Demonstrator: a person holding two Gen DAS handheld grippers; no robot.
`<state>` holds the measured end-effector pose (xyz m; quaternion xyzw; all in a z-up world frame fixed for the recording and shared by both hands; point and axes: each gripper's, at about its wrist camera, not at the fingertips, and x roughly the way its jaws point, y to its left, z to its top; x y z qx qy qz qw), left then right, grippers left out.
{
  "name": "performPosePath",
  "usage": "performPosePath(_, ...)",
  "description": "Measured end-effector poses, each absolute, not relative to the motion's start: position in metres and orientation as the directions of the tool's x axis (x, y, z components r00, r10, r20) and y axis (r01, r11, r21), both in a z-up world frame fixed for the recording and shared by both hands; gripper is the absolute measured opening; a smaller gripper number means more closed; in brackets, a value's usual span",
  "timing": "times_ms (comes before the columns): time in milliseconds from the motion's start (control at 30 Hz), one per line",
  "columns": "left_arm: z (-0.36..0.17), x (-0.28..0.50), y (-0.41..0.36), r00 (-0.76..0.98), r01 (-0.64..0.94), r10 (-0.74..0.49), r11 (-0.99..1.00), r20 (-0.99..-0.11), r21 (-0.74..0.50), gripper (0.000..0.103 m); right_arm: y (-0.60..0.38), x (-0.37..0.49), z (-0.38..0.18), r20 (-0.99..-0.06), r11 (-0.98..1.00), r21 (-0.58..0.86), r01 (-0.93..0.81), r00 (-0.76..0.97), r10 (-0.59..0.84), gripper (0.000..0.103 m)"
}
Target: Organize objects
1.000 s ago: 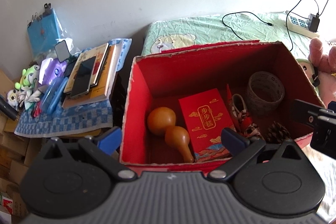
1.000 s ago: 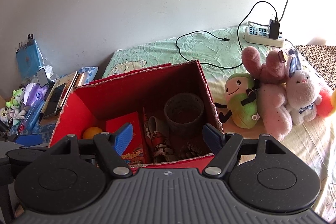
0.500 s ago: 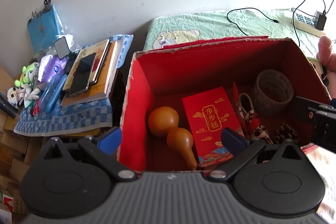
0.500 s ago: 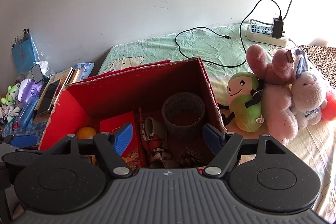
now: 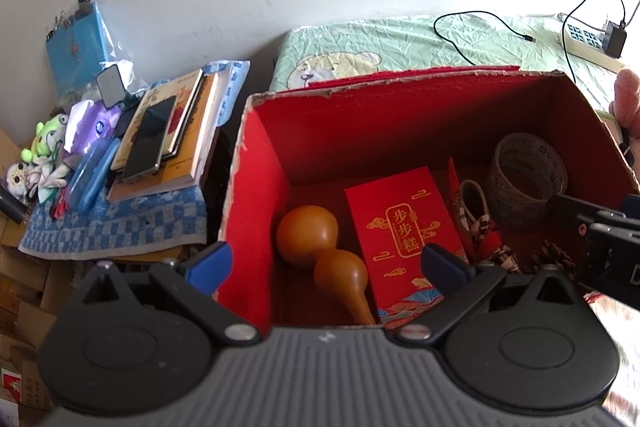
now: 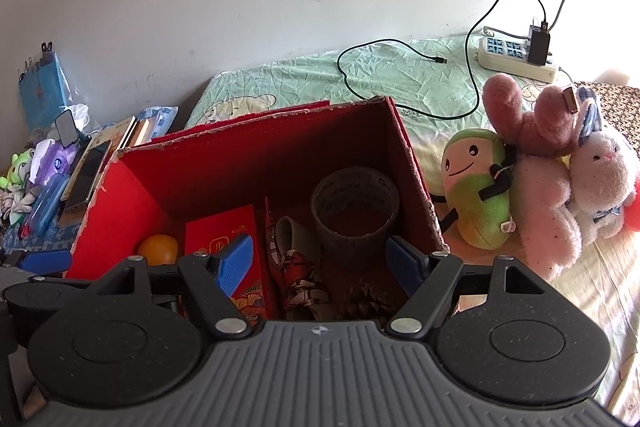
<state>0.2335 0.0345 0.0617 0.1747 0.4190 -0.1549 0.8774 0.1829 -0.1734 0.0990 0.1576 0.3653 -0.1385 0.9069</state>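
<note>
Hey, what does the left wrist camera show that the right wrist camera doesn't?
Only the left wrist view shows the whole gourd and the checked cloth under the books. Only the right wrist view shows the green plush and white bunny. Both show the red box, red packet, tape roll and both open grippers: left, right.

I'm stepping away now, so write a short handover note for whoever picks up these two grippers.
Left tongs: open, empty, over the red box.
Right tongs: open, empty, over the same box.
In the box: gourd, red gift pack, tape roll, pine cone, patterned shoe.
Still outside: plush toys on the bed, right of the box.
Left: probably the plush toys; nothing is gripped yet.
</note>
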Motion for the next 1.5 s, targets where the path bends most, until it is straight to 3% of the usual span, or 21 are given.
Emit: performPosePath(1500,0.041,0.245,0.033,0.568,0.429,-0.114,0.887,-0.815,0.174,0.101,-0.178,0.195,0.087,-0.733,0.912,0.177,0.37,0.668,-0.128,0.076)
